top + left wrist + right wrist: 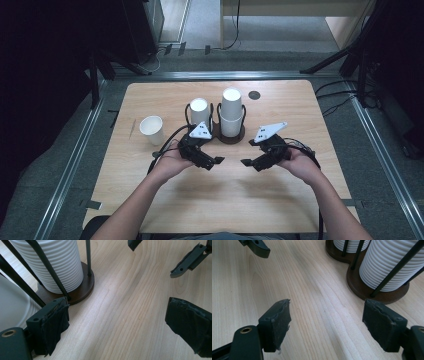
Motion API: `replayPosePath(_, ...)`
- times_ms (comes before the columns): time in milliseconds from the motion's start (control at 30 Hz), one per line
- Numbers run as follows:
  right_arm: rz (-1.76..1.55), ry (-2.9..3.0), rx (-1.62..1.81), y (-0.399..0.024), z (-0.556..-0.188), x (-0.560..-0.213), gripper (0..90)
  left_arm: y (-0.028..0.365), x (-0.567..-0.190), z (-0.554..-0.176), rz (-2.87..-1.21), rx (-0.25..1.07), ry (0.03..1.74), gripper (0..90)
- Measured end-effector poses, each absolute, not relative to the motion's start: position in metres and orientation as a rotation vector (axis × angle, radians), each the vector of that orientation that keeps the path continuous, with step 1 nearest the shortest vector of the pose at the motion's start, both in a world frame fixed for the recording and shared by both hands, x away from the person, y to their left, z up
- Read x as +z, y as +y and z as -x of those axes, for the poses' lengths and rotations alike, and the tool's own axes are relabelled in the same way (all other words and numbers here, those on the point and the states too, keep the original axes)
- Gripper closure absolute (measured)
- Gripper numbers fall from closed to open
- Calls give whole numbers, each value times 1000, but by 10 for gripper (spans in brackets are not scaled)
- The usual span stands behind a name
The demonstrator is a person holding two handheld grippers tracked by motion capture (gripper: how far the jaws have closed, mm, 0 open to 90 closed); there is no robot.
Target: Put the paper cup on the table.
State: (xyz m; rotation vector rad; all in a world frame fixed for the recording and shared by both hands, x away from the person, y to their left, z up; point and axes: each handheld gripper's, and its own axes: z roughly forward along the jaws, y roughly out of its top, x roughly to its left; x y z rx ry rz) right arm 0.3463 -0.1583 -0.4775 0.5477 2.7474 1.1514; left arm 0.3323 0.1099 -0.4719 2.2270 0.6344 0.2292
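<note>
High view: my left tongs (218, 161) and right tongs (246, 162) face each other above the counter (220, 200). Both gape wide, holding nothing, just beside the cup rack (231, 139).

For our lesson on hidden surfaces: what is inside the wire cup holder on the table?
The wire cup holder has two stacks of ribbed white paper cups, upside down, one in each ring. The cup insides are covered, so anything in them cannot be seen.

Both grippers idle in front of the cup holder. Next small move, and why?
Probably ease the left gripper left and forward toward the loose paper cup. It stands upright, alone, left of the cup holder; both grippers' jaws stand open with nothing between them, and the right gripper is farther away.
</note>
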Motion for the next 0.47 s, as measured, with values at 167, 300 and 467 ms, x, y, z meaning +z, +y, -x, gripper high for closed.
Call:
replayPosePath(167,-554,2744,1156,-159,-346,-477,225,109,-473,-332,-2236,230,626,54)
replayPosePath(300,-549,2746,1154,-159,-346,-477,225,110,-473,-332,-2238,228,626,55)
replayPosePath(467,-548,2747,1154,-160,-346,-477,225,111,-476,-333,-2252,221,629,55)
